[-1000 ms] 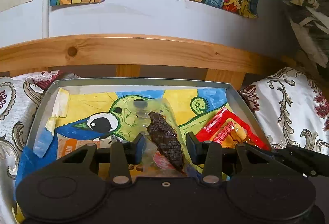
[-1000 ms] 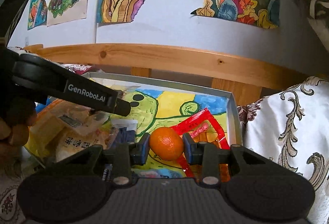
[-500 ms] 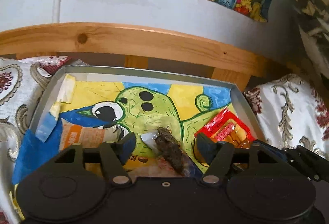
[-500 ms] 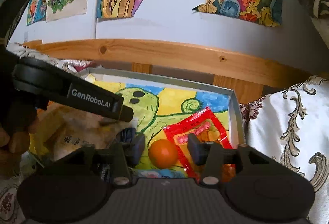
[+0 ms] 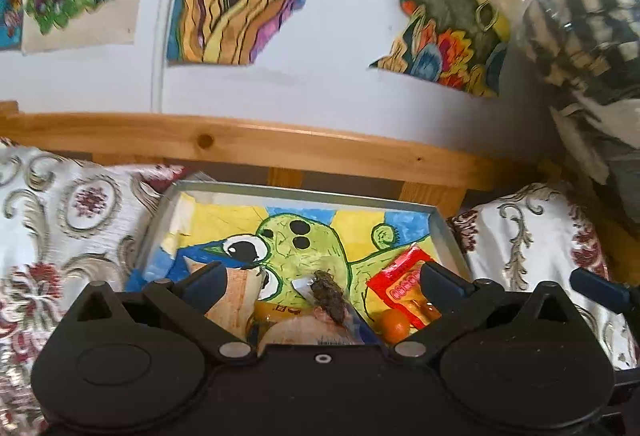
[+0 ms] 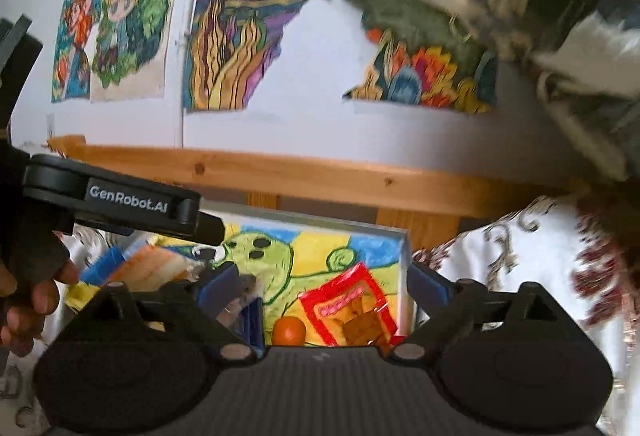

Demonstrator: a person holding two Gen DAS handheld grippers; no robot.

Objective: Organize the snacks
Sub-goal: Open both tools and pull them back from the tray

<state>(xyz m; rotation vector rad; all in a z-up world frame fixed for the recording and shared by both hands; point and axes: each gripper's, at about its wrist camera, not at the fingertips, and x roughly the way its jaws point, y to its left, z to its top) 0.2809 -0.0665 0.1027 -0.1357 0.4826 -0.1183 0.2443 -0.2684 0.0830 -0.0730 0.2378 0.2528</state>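
Both my claws stand wide open and grip nothing; their jaws have just been opening, and nothing sits between the pads now. My left claw (image 5: 320, 278) hangs above the tray (image 5: 304, 196), and the dark snack (image 5: 329, 298) lies just below and ahead of it, near the centre of the gap, its long axis running away from me and a little leftward. The orange (image 5: 394, 324) lies low to the right of that claw, just inside its right finger. From my right claw (image 6: 316, 284) the same orange (image 6: 289, 330) sits below and slightly left of centre, close under the claw's body, with the red packet (image 6: 348, 308) touching or just beside it on the right. I judge both pieces set down in the tray. For whatever comes next, the left claw is nearer the dark snack and the right nearer the orange and red packet.
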